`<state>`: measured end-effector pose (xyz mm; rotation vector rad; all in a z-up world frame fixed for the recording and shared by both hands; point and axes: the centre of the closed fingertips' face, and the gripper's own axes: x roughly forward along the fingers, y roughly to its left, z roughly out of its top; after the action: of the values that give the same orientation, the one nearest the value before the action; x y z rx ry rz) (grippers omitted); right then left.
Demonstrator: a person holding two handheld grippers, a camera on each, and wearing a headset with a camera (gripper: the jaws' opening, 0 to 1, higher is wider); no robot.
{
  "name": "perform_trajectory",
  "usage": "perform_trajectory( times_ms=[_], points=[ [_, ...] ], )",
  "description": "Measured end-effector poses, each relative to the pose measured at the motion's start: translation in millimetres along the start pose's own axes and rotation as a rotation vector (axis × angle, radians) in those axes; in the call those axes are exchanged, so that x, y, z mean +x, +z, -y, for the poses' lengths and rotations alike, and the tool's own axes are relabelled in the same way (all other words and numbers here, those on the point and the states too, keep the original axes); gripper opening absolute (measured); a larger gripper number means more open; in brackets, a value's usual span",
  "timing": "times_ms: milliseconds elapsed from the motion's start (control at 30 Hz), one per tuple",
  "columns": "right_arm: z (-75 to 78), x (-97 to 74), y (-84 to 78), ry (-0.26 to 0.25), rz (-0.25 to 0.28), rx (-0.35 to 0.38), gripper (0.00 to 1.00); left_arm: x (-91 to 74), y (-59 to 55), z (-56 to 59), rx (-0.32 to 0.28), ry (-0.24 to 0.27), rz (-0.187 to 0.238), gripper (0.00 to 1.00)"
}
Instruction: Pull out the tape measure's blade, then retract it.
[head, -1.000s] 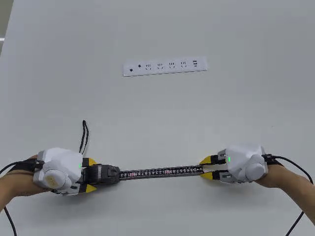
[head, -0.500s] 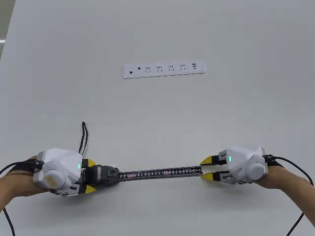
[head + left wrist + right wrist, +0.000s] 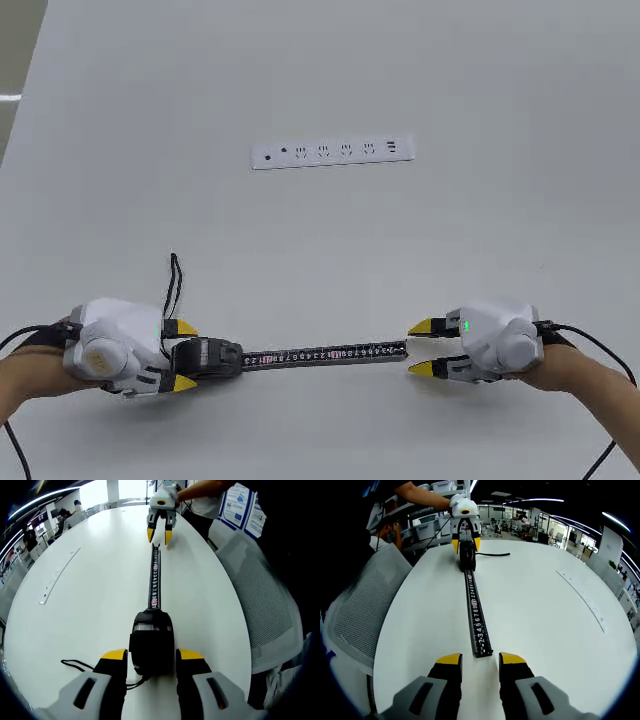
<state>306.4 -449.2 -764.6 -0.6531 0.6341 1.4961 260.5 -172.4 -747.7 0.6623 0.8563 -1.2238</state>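
Note:
The black tape measure case rests on the white table with my left gripper shut on its sides. Its dark blade lies flat, pulled out toward the right. My right gripper is open, its yellow-tipped jaws straddling the blade's end hook without touching it. From the left gripper view the right gripper faces me at the blade's far end. The right gripper view has the left gripper and the case at the far end.
A white power strip lies farther back on the table. The case's black wrist cord trails behind the left gripper. A grey mesh chair stands at the table's near edge.
My right gripper has opened and let go of the blade's end. The blade still lies pulled out, and the left gripper keeps its hold on the case.

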Motion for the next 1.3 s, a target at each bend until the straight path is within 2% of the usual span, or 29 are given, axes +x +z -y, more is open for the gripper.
perform_trajectory(
  times_ms=[167,233,433,733,867,933,1000,1067,1300],
  points=[
    [-2.5,-7.2,3.2,-0.028,-0.001,0.028,0.34,-7.6,1.8,5.1,-0.021,0.025,0.007,0.38],
    [-4.3,-10.5,3.8,-0.040,-0.002,0.042,0.36,-10.8,2.3,8.1,-0.056,0.033,0.019,0.41],
    [-10.1,-20.4,9.6,-0.073,0.003,0.072,0.41,-20.7,0.9,16.0,-0.112,0.074,0.043,0.46],
    [-18.5,-32.7,15.0,-0.137,0.027,0.152,0.50,-39.7,-1.4,27.5,-0.215,0.155,0.101,0.49],
    [-24.6,-36.2,17.3,-0.161,0.036,0.179,0.54,-47.7,4.0,32.4,-0.265,0.197,0.137,0.51],
    [-28.2,-37.8,18.5,-0.173,0.042,0.199,0.56,-48.9,1.4,34.9,-0.289,0.216,0.150,0.52],
    [-32.4,-39.8,20.6,-0.185,0.046,0.218,0.59,-49.9,5.7,42.6,-0.308,0.225,0.171,0.54],
    [-35.6,-41.8,21.9,-0.202,0.053,0.239,0.62,-49.5,4.2,46.7,-0.335,0.237,0.188,0.57],
    [-43.9,-50.6,29.7,-0.255,0.086,0.294,0.68,-55.3,3.7,58.5,-0.390,0.291,0.200,0.61]
  ],
)
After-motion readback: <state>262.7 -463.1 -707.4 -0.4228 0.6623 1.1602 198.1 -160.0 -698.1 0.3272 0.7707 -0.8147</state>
